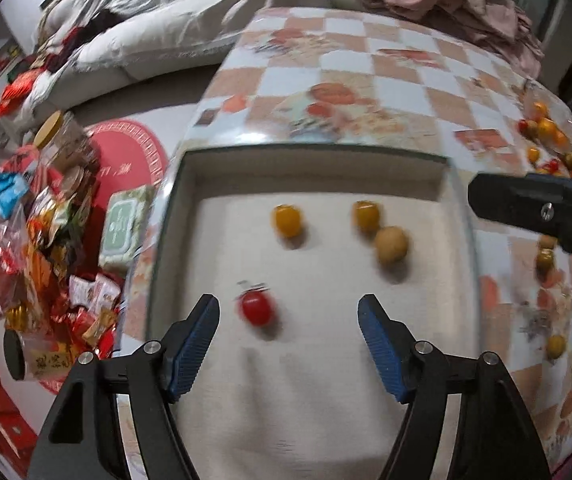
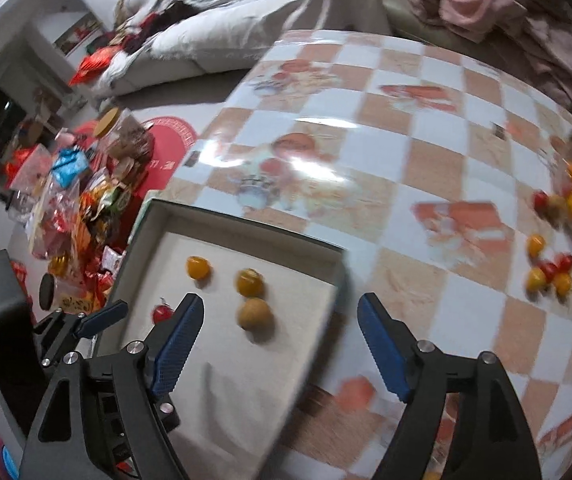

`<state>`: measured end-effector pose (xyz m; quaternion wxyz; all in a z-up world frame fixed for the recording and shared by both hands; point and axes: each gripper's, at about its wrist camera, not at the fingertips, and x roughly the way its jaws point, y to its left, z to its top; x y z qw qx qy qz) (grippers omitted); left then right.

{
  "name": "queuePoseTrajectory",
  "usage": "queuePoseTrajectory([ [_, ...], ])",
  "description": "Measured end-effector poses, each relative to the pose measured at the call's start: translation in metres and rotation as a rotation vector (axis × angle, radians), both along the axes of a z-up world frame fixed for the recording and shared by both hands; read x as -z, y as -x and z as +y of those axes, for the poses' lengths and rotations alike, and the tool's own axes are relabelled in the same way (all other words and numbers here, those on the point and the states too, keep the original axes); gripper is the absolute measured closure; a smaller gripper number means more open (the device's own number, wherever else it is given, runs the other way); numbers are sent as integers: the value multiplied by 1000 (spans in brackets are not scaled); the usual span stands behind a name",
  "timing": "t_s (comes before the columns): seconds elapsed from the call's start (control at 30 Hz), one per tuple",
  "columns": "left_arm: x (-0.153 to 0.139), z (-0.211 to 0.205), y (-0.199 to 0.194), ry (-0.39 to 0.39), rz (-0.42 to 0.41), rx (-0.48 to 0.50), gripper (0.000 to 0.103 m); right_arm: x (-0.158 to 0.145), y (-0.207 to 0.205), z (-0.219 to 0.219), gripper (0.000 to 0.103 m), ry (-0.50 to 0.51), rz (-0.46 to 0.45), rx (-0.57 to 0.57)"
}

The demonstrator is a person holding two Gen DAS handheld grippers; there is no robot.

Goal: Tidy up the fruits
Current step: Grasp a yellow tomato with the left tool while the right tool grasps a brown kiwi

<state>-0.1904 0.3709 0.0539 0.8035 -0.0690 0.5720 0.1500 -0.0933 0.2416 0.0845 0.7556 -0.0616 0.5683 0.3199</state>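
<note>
Hovering wide and empty over the tray [image 1: 181,184], the left gripper [image 1: 288,344] risks nudging the red tomato [image 1: 257,307] (round, free to roll). At lower centre of its own view, the right gripper [image 2: 280,346] gapes empty too; loose fruit [image 2: 546,276] near the table [image 2: 386,128] edge could tumble.

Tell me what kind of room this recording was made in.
Probably a home living room: a blanket-draped sofa, a checkered tablecloth on the table, and snack packets heaped on the floor.

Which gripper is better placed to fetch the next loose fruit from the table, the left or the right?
Probably the right. The open right gripper hangs over the checkered tablecloth, facing the loose pile of orange and red fruits. The open left gripper hovers over the shallow white box, far from that pile.
</note>
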Motion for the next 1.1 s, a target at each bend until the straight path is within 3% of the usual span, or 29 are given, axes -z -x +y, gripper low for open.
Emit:
queuePoseTrajectory([
  [0.33, -23, -73, -33, 17, -40, 166, 30, 6, 0, -125, 16, 71, 10, 234],
  [0.57, -18, -124, -53, 56, -36, 270, 30, 23, 24, -186, 16, 130, 53, 311],
  [0.87, 12, -177, -79, 124, 7, 366, 30, 43, 50, -208, 16, 142, 83, 334],
  [1.1, 27, -191, -92, 123, 20, 393, 30, 52, 67, -192, 18, 109, 51, 251],
])
